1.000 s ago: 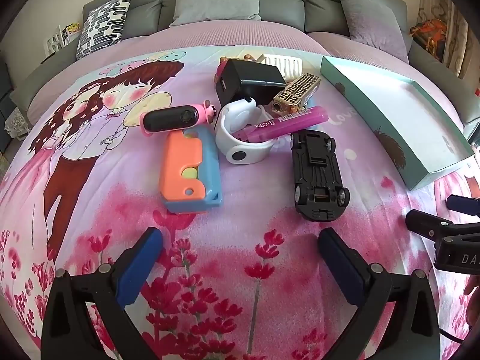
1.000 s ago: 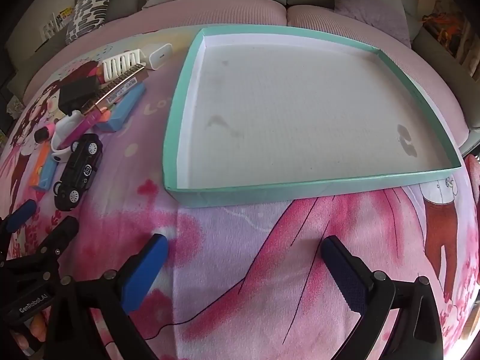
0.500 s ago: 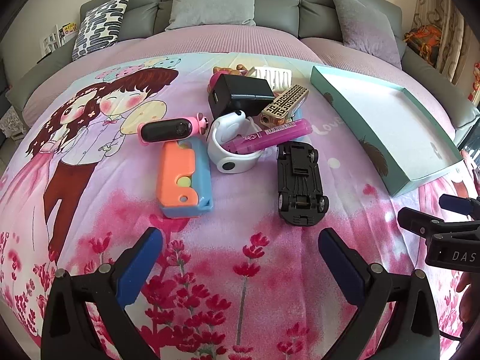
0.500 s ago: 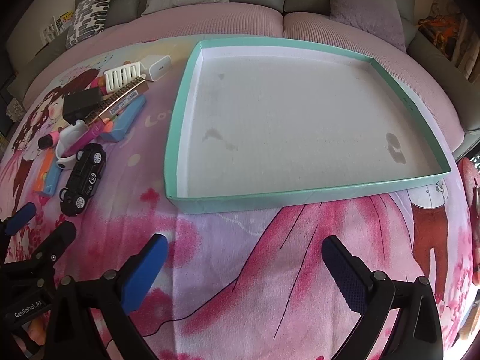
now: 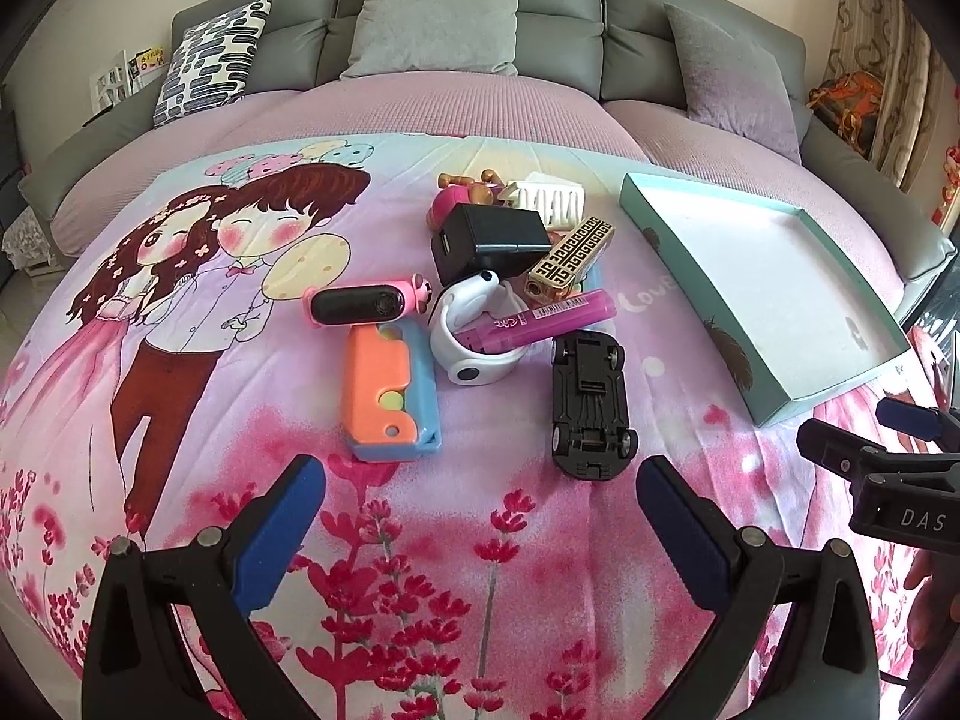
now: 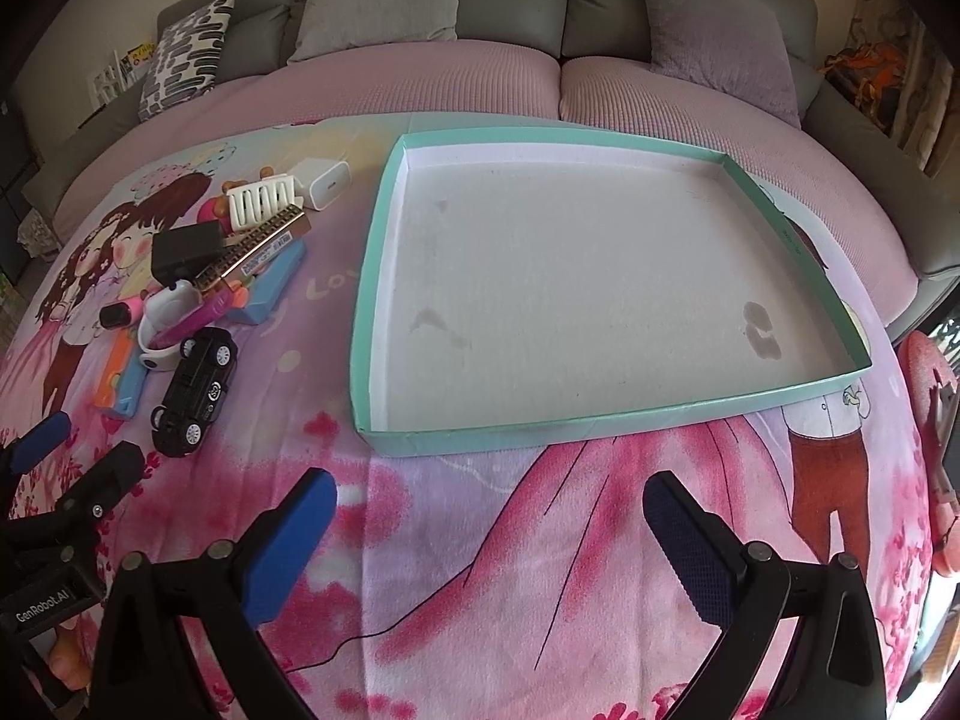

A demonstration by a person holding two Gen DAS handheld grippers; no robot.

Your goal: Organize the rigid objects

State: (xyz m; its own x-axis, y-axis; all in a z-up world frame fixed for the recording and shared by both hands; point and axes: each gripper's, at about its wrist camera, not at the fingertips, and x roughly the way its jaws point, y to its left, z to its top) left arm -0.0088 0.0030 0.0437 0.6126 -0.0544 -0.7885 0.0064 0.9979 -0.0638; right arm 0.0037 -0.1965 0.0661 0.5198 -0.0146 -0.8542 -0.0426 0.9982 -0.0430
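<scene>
Farther back now, both tools, left tool [image 5: 480, 516] and right tool [image 6: 489, 531] agape, empty; toy car [image 5: 591, 405] belly-up, lengthwise toward sofa.

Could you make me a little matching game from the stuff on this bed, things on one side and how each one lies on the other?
Things:
1. toy car
2. purple marker
3. teal tray
4. black charger

States:
A. nothing lies inside it
B. flipped over, underside showing
C. resting across the white watch
D. in the pile, behind the white watch

Pairs: 1-B, 2-C, 3-A, 4-D
</scene>
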